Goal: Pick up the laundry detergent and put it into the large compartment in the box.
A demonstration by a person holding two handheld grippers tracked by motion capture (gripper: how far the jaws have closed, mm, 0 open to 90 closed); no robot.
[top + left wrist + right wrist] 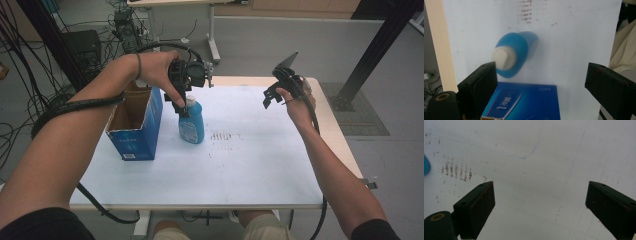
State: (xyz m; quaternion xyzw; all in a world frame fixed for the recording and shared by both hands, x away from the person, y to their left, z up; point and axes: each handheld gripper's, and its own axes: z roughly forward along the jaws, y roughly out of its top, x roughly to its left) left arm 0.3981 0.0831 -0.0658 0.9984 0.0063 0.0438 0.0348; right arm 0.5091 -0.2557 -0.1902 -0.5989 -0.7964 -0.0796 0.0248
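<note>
1. We see the blue bottle (192, 123) standing upright on the white bench (260, 165), just beside the open blue carton (135, 125), which stands at the bench's left side.
2. Our left gripper (183, 102) hangs right above the bottle's white cap (502, 58); in the left gripper view its jaws stand wide apart and hold nothing, with the cap near the left one.
3. Our right gripper (272, 97) is lifted over the bare right part of the bench, well apart from the bottle, its jaws also wide open and empty.
4. We judge the work to be early: the bottle is not yet gripped, and closing on it, lifting it and probably setting it in the carton are all left.
</note>
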